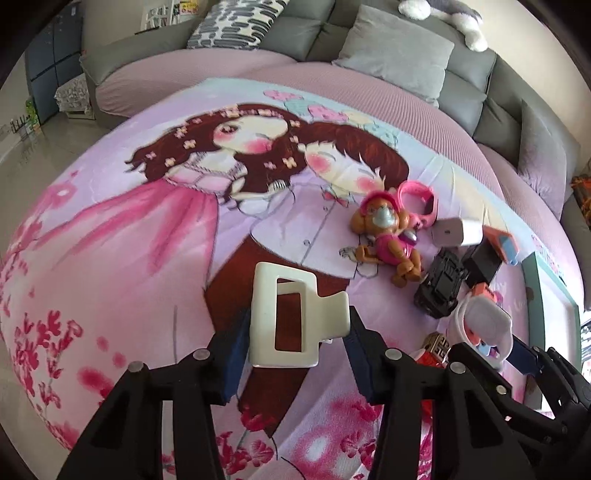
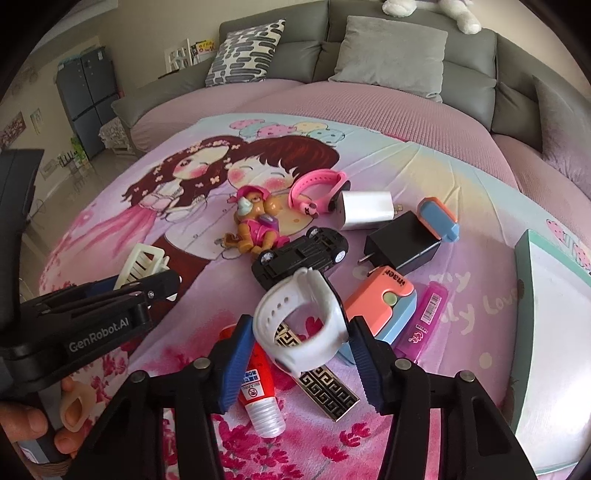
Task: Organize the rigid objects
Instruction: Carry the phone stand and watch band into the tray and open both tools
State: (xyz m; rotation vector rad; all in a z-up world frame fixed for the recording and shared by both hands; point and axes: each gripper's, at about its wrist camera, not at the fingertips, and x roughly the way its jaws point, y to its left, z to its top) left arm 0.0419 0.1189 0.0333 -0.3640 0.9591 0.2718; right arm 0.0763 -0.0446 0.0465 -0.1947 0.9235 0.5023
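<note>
so the left gripper [image 1: 295, 332] has its fingers half closed around the cream plastic claw hair clip [image 1: 291, 317], long side pointing away, while the right gripper [image 2: 297, 343] pinches the white rubber watch strap [image 2: 299, 325] just above the bed's toy pile

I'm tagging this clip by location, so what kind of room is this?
Most likely a home living room: a grey sofa with cushions runs along the back, a cartoon-print blanket is spread over its seat, and a plush toy sits on the backrest.
</note>
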